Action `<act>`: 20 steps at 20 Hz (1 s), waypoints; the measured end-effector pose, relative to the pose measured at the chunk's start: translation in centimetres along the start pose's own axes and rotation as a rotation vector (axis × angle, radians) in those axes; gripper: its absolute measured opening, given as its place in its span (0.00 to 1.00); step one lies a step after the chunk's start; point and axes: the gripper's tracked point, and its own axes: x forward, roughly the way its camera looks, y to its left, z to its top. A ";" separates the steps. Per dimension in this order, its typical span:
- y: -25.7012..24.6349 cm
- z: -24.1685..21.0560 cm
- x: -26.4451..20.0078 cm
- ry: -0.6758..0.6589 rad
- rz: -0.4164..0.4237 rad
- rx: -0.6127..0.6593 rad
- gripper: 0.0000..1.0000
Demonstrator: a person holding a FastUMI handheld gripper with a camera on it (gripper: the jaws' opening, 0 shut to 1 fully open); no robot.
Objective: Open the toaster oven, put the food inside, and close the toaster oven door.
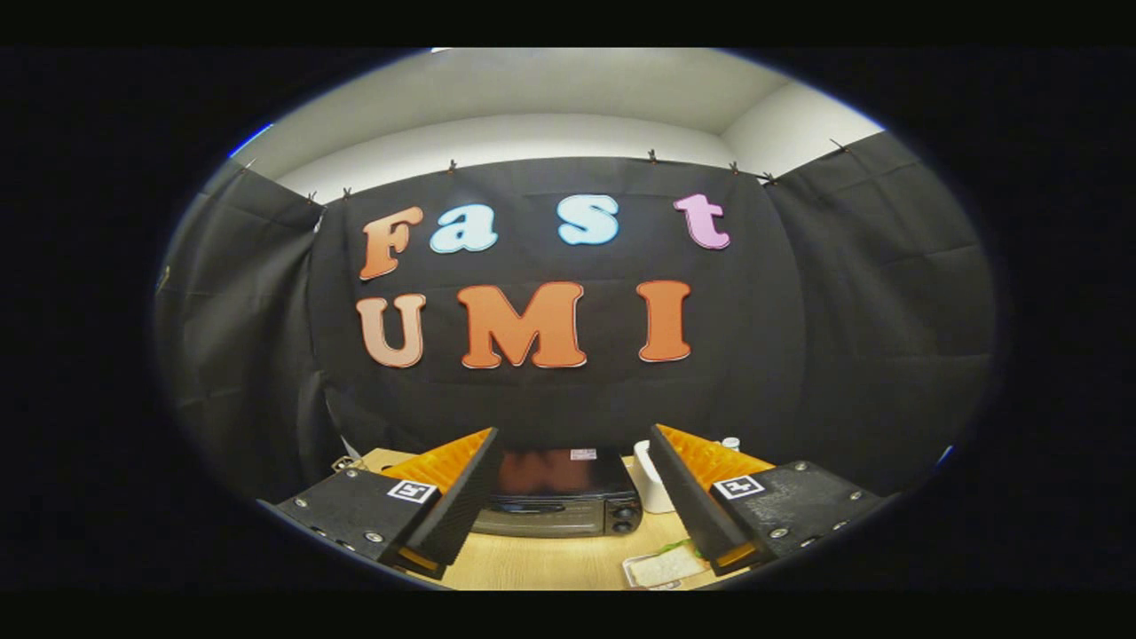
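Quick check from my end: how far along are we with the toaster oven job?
Nothing looks done yet. The toaster oven sits on the table with its door shut, seen between the open, empty jaws of the gripper. The food lies on the table in front of the oven. Still left: open the door, load the food, close the door.

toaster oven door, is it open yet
No, the toaster oven door sits shut against its front, beyond the open gripper, whose fingers hold nothing.

Toaster oven (559, 497) label seemingly unreadable
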 end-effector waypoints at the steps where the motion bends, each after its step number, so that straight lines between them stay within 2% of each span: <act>1: 0.5 -0.4 0.4 0.005 0.004 -0.009 0.97; 7: 4.0 -4.8 4.1 0.052 0.050 -0.007 0.97; 20: 8.0 -20.3 13.0 0.270 0.060 -0.104 0.98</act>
